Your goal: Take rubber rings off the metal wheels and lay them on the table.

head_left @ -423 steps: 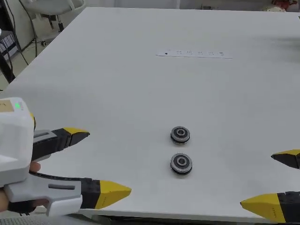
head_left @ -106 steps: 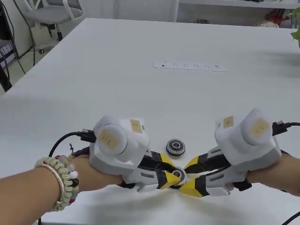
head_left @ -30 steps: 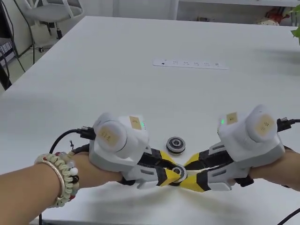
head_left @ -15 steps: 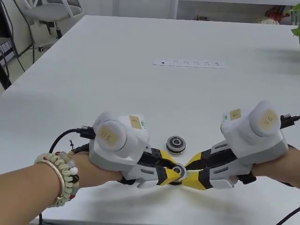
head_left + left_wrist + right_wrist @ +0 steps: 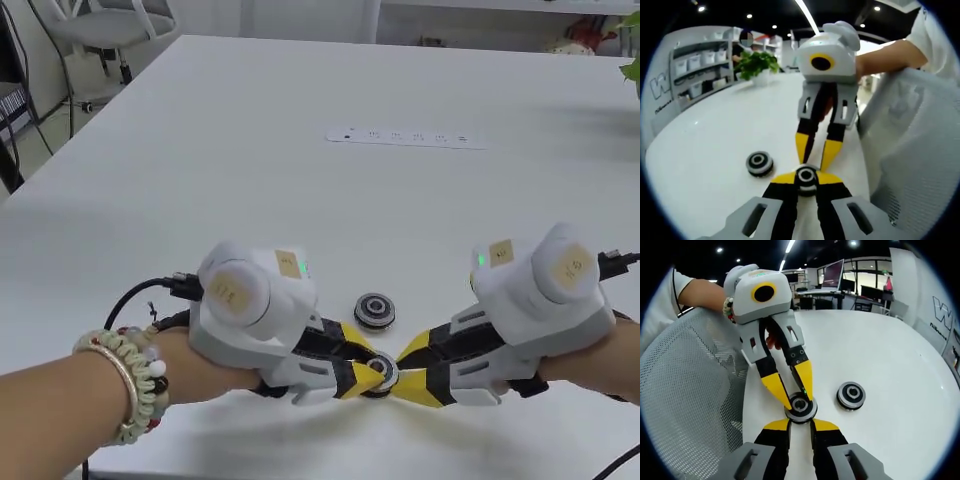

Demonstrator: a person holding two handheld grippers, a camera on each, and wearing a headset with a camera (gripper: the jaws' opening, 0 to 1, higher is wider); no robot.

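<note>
Two wheels, and neither is stripped yet: no loose ring lies on the table (image 5: 300, 180). The far wheel (image 5: 375, 309) sits untouched just beyond my tips, its rubber ring (image 5: 850, 408) in place. The near wheel (image 5: 380, 373) is by the table's front edge, pinched from both sides. My left gripper (image 5: 362, 376) and right gripper (image 5: 400, 376) are each closed to a narrow gap on it, tips nearly meeting. I judge the first peel barely begun, with the second wheel to follow. My yellow tips cover the rim, so whether either holds rubber or metal I cannot tell.
</note>
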